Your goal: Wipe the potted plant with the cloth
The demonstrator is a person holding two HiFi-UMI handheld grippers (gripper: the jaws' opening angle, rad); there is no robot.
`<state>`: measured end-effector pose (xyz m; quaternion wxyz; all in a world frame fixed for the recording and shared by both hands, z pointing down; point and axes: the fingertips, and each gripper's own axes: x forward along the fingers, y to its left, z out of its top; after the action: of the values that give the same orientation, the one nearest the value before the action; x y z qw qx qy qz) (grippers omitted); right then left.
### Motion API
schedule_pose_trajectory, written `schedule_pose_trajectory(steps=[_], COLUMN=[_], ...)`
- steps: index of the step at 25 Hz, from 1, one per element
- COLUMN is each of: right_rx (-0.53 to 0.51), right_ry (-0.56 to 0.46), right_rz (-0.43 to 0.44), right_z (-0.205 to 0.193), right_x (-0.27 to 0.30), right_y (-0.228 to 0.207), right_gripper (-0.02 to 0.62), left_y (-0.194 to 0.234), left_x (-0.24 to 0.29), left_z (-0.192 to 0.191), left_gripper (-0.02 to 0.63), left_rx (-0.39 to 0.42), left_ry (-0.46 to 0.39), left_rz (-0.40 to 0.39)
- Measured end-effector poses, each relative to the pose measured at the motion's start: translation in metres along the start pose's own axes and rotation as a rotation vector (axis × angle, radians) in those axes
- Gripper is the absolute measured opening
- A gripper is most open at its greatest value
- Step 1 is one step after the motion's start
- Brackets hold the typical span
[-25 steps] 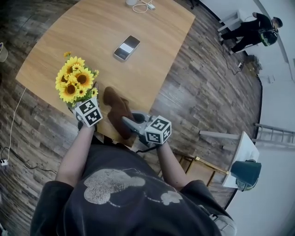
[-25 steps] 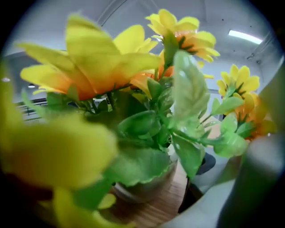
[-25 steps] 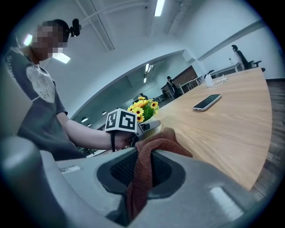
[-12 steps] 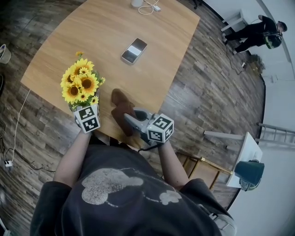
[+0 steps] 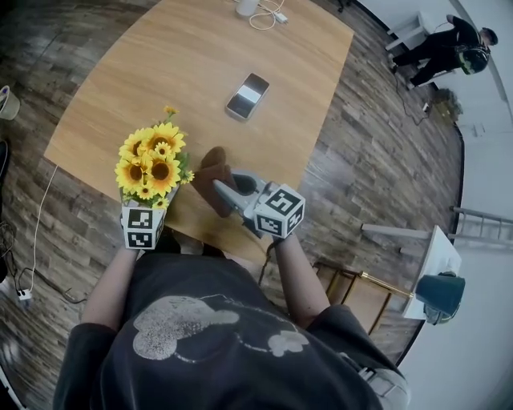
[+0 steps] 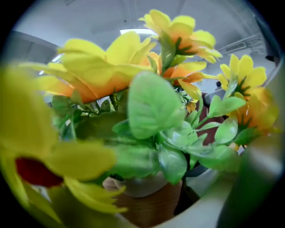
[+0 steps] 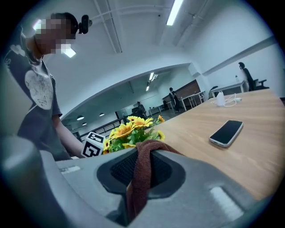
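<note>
The potted plant, a bunch of yellow sunflowers with green leaves, stands near the front left edge of the wooden table. My left gripper reaches in under the blooms from the near side. Its jaws have just been closing with the pale pot between them, and the flowers hide its pads. Leaves and petals fill the left gripper view. My right gripper is just right of the plant, shut on a brown cloth that hangs over the jaws. The flowers show just beyond it.
A phone lies face up mid-table, also right of the jaws as a dark phone. A white charger and cable sit at the far end. A chair frame and a small white stand are on the floor at right.
The left gripper has swung round to the plant's near left side, and the plant has turned with it. The right gripper has carried the cloth further over the table, closer to the flowers.
</note>
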<state>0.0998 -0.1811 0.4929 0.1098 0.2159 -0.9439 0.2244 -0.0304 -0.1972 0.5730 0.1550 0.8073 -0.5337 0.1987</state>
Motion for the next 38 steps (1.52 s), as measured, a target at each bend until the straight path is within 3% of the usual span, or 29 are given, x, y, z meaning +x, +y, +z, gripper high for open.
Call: schedule_pose_trajectory(steps=[5, 10, 16, 22, 27, 38], right_rx=[-0.042, -0.003, 0.058, 0.129, 0.167, 0.211], right_ry=[-0.020, -0.044, -0.027, 0.027, 0.061, 0.100], right_rz=[-0.072, -0.158, -0.126, 0.025, 0.100, 0.130], right_z=[0.025, 0.033, 0.036, 0.028, 0.020, -0.005], right_x=[0.040, 0.075, 0.121, 0.166, 0.173, 0.142], right_y=[-0.020, -0.054, -0.077, -0.062, -0.054, -0.041], right_gripper=[0.041, 0.041, 0.041, 0.041, 0.041, 0.041], left_y=[0.006, 0.010, 0.008, 0.010, 0.010, 0.013], left_x=[-0.008, -0.014, -0.018, -0.016, -0.014, -0.009], left_z=[-0.007, -0.014, -0.013, -0.011, -0.010, -0.009], left_gripper=[0.525, 0.525, 0.525, 0.525, 0.525, 0.525], left_rx=[0.087, 0.157, 0.207, 0.228, 0.230, 0.214], left_ry=[0.007, -0.003, -0.026, -0.036, -0.041, -0.041], left_rz=[-0.150, -0.294, -0.412, -0.466, -0.486, -0.473])
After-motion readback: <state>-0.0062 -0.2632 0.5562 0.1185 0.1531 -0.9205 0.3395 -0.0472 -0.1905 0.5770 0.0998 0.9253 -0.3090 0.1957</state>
